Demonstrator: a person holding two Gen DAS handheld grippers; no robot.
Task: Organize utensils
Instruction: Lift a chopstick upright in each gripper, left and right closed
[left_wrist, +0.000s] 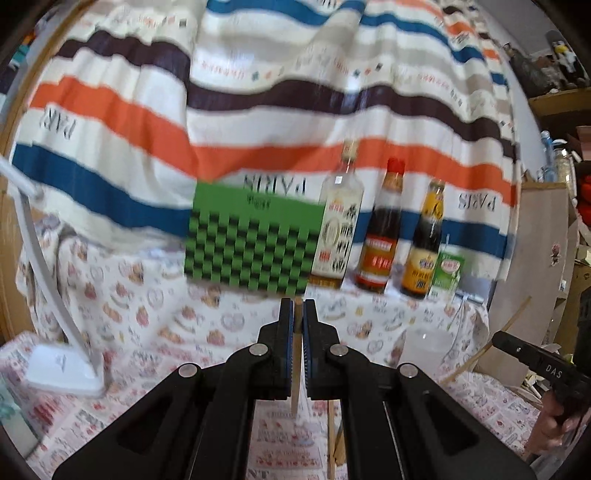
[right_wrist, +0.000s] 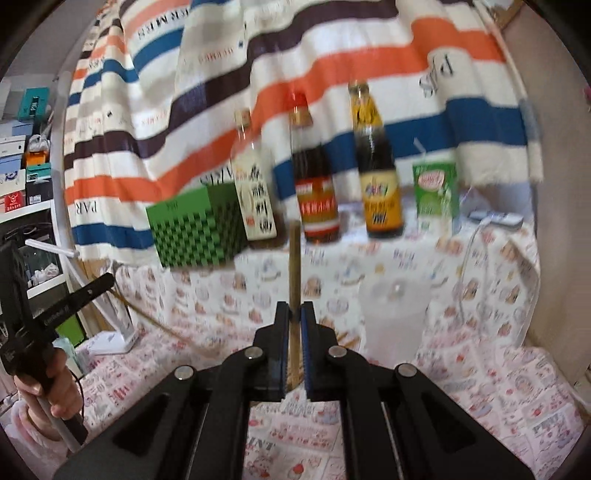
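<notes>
While both sets of jaws are clamped down to a narrow gap, treat each stick as already yours and think about where it goes. Your left gripper (left_wrist: 298, 306) is pinched on a thin wooden chopstick (left_wrist: 295, 369) that runs up between the blue pads and pokes out just above the tips, with its lower end hanging below the fingers. Your right gripper (right_wrist: 294, 308) is likewise closed on a second chopstick (right_wrist: 294, 266), which stands nearly upright and rises well clear of the fingertips. To do this step well, keep both squeezes firm and the sticks close to vertical, then carry them over the translucent cup (right_wrist: 393, 317) standing on the patterned tablecloth (right_wrist: 480, 387), which looks like the likely holder. Lower each one tip-first inside the rim before letting go, one hand at a time so they don't knock together. More chopsticks seem to lie by the cup's base, though blur makes that hard to confirm. Behind it, keep clear of the three sauce bottles (right_wrist: 316, 173), the green carton (right_wrist: 436, 188) and the green checked box (right_wrist: 195, 229) along the striped cloth.
</notes>
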